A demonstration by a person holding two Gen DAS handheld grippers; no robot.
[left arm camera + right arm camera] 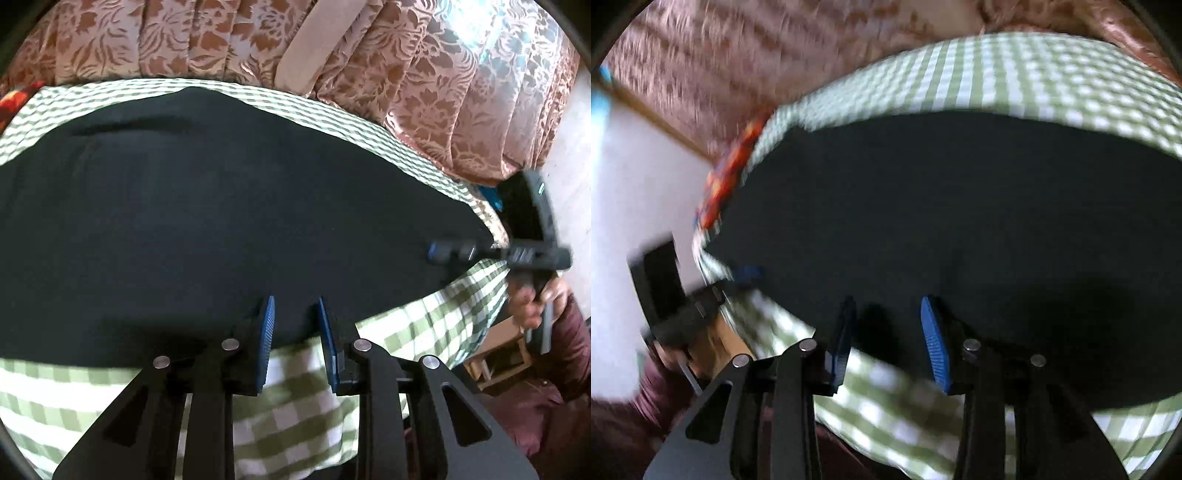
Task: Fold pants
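Lying flat across the green-and-white checked cloth [424,325], the black pants [221,206] fill most of both wrist views. Their near edge runs just beyond your fingertips, and checked cloth shows on the far side as well.

Left wrist view: your left gripper [295,306] sits at the near edge of the pants, jaws parted by a moderate gap. The blue pads [266,332] close on nothing; black fabric and checked cloth show between them. Whether the tips touch the fabric cannot be told. To the right, your right gripper [448,253] reaches in sideways at the tapering end of the pants, its blue tips over the fabric. It is blurred there, so its opening cannot be read from this view. Your right hand [532,299] grips its handle beyond the cloth's edge.

Right wrist view: the right gripper [888,306] also stands at the near edge of the pants [942,206], jaws clearly apart and holding nothing. The picture is smeared with blur. At far left, the left gripper [748,272] shows as a blue tip at the corner of the pants.

Floral brown curtains [424,74] hang behind the cloth [1034,74]. A red-and-orange patterned fabric [727,177] lies at its left edge.
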